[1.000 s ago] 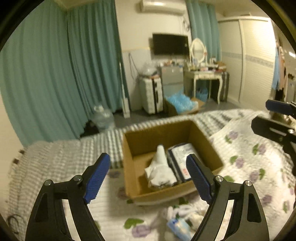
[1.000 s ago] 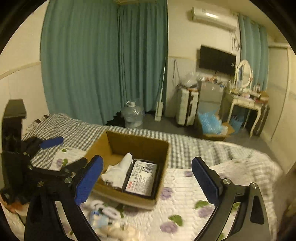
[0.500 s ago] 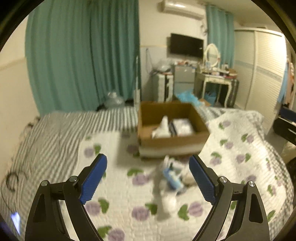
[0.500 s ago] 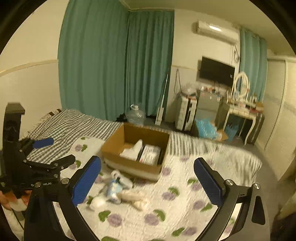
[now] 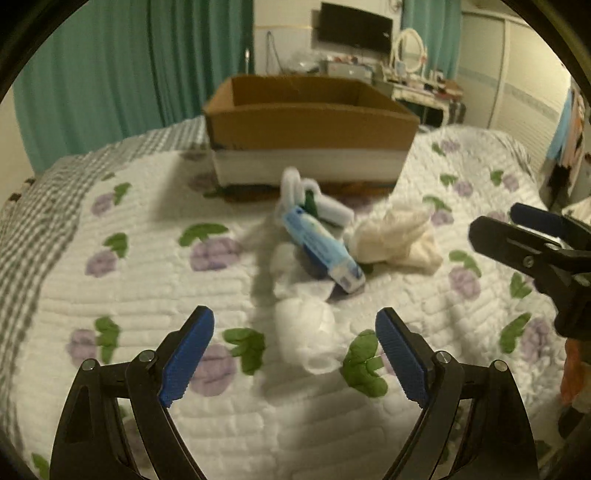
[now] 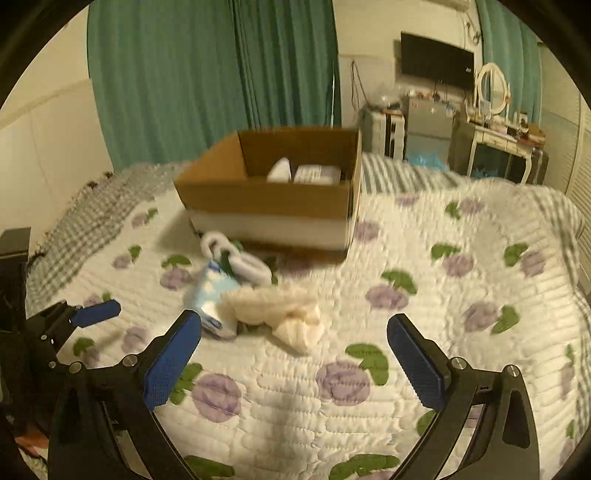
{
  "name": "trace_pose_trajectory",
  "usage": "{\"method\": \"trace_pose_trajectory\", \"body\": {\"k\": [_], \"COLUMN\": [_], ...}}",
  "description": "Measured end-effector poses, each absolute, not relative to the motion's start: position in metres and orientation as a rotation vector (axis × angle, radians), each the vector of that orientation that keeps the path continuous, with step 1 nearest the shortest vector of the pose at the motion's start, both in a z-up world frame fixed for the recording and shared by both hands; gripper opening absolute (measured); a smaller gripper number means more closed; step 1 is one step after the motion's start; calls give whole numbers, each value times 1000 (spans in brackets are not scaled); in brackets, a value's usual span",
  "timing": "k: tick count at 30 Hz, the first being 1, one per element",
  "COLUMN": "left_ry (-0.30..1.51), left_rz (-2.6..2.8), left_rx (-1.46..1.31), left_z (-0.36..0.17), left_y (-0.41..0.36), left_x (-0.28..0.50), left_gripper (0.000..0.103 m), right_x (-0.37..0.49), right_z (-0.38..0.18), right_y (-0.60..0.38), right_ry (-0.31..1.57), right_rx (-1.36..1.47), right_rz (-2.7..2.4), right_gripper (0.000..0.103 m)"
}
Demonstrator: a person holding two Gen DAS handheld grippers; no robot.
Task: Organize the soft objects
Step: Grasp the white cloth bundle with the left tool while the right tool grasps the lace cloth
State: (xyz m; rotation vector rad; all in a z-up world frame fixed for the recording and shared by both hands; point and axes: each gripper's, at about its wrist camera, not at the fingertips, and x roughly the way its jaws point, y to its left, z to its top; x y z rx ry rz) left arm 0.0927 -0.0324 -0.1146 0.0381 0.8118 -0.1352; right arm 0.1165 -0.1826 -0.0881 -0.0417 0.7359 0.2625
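Note:
A brown cardboard box (image 5: 310,125) (image 6: 269,199) stands on the flowered quilt; a white cloth (image 6: 279,170) and a flat packet (image 6: 317,173) lie in it. In front lie a blue tissue pack (image 5: 321,247) (image 6: 208,295), a cream cloth (image 5: 399,240) (image 6: 280,310), a white-and-green bundle (image 5: 314,199) (image 6: 240,258) and a white roll (image 5: 306,336). My left gripper (image 5: 294,354) is open and empty, low over the white roll. My right gripper (image 6: 293,365) is open and empty, just short of the cream cloth.
The quilt (image 6: 443,295) covers the bed; a checked blanket (image 5: 33,221) lies at its left edge. Teal curtains (image 6: 207,74), a suitcase (image 6: 380,129), a dressing table (image 6: 506,147) and a wall TV (image 5: 354,27) stand beyond the bed.
Both grippers have drawn back from over the box and dropped low towards the quilt; the loose items now lie right in front of the open fingers.

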Motion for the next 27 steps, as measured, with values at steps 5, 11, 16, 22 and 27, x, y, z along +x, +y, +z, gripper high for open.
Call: {"method": "trace_pose_trajectory", "body": {"k": [5,11,16,22,27], "left_ry": [834,848,777,785,819], "left_rz": [-184,-235,-210,-149,-141], "left_rx": [58,31,30,19,-19], "left_z": [-131,-137,-118,-122,-137], "left_y": [-39,-29,-5,22,31], "left_x": [102,105,94,113,117], "left_gripper": [40,30,30,30,30], "right_x": [129,140,156,184,194], "right_z": [-103,-113,-111,-125,-158], "right_y": [-182,-177,-166,-155,-152], "right_ry": [771,793,789,829,941], "right_rx": [-34,-21,-6,23,8], "right_rz": [264,257,258,235,233], "right_gripper": [101,101,101,101,94]}}
